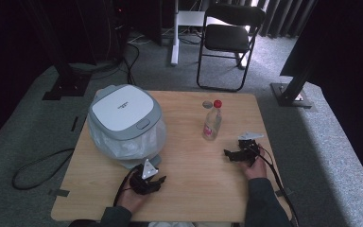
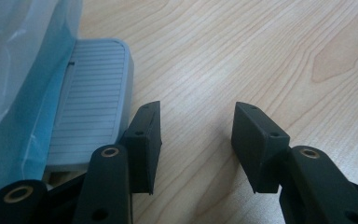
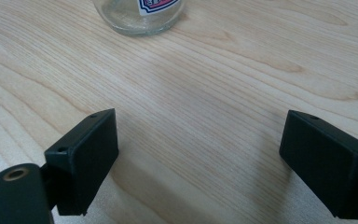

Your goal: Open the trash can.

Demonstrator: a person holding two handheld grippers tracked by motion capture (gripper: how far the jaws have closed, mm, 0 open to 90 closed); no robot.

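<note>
Worktop holding bin [image 1: 125, 124] and bottle [image 1: 212, 122]; both hand-held grippers, left [image 1: 157, 181] and right [image 1: 230, 154], hovering open, empty; careless right approach risks toppling bottle.

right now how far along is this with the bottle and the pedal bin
Nothing looks done yet: the plastic bottle stands upright on the table, red cap on, and the pedal bin has its lid shut. In hand: nothing. The left gripper sits open near the bin's foot pedal; the right gripper is open, pointing at the bottle. Grasping the bottle and opening the bin appear to remain.
</note>
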